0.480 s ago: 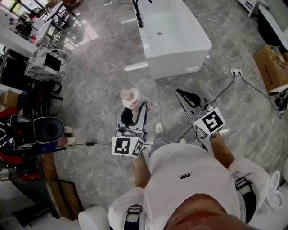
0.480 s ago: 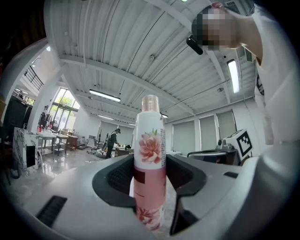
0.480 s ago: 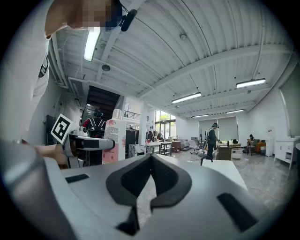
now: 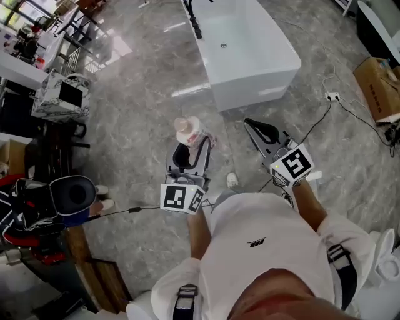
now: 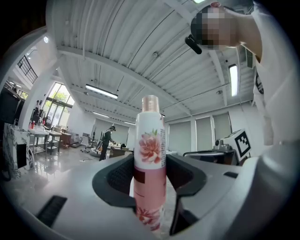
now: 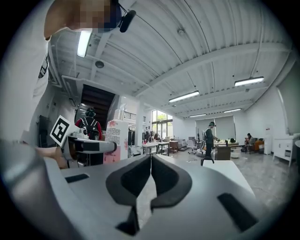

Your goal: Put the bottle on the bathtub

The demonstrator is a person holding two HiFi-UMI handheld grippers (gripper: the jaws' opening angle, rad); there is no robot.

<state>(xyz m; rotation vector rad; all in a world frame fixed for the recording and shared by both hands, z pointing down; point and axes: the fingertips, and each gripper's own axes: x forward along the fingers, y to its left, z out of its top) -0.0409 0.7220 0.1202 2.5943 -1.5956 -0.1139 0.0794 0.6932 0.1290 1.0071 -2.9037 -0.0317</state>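
A pink and white bottle (image 4: 191,132) with a flower print and a rose-gold cap stands upright between the jaws of my left gripper (image 4: 195,145), which is shut on it. The left gripper view shows the bottle (image 5: 150,164) clamped at its lower half in my left gripper (image 5: 151,180). My right gripper (image 4: 255,127) is shut with nothing in it; its pads meet in the right gripper view (image 6: 150,180). The white bathtub (image 4: 250,53) with a black tap (image 4: 194,19) stands on the floor ahead of both grippers. In the right gripper view the bottle (image 6: 117,140) shows at the left.
Grey marble floor all round. A cable and power strip (image 4: 331,97) lie right of the tub, a cardboard box (image 4: 378,84) further right. At left stand a patterned cabinet (image 4: 59,94), a black bag (image 4: 69,197) and desks (image 4: 25,50). A white fixture (image 4: 387,262) is at lower right.
The view has shifted forward: the bathtub sits slightly nearer and more to the right. Both grippers keep their hold and relative positions.
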